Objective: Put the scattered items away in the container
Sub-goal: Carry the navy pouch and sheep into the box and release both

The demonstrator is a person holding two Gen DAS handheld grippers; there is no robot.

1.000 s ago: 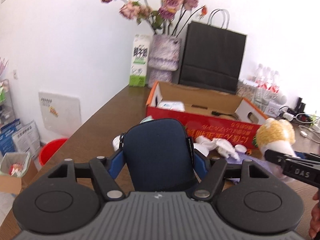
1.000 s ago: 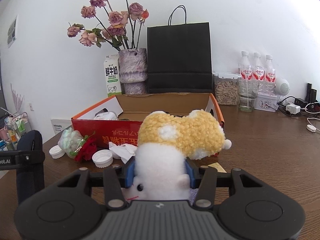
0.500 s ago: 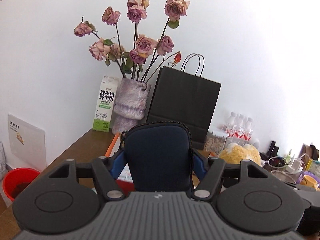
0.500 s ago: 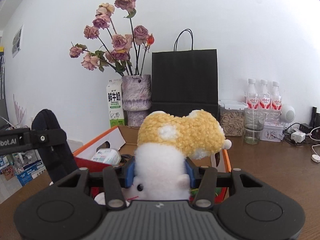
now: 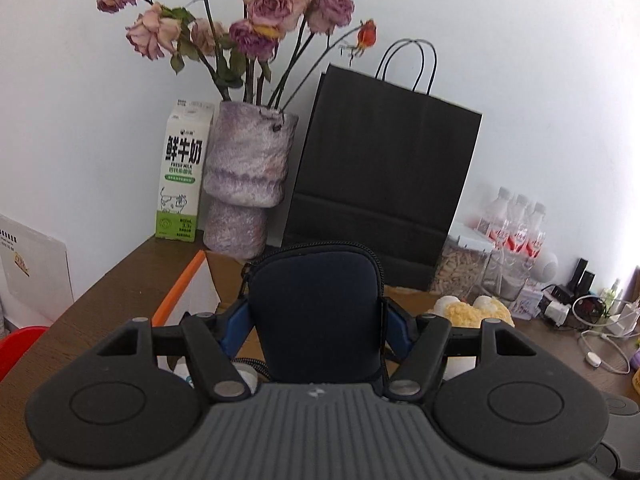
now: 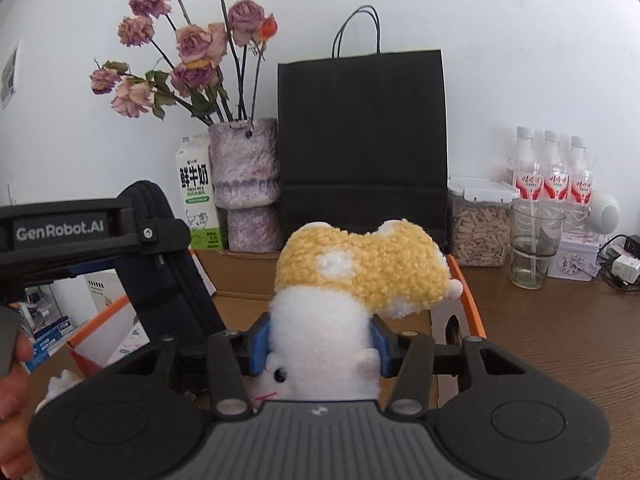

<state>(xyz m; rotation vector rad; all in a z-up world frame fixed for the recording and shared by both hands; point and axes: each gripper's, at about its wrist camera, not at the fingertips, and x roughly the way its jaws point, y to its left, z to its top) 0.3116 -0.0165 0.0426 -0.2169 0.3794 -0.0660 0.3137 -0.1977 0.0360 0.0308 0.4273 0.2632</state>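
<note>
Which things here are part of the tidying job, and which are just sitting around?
Part of the job:
navy zip pouch, in the left gripper
mushroom plush toy, in the right gripper
cardboard box

Just sitting around:
milk carton
vase of dried roses
black paper bag
water bottles

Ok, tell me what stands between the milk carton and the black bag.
The vase of dried roses, between carton and bag, in both views.

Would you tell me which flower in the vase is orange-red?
The small closed bud on the bouquet's right edge, nearest the black paper bag; the other blooms are faded pink-purple.
</note>
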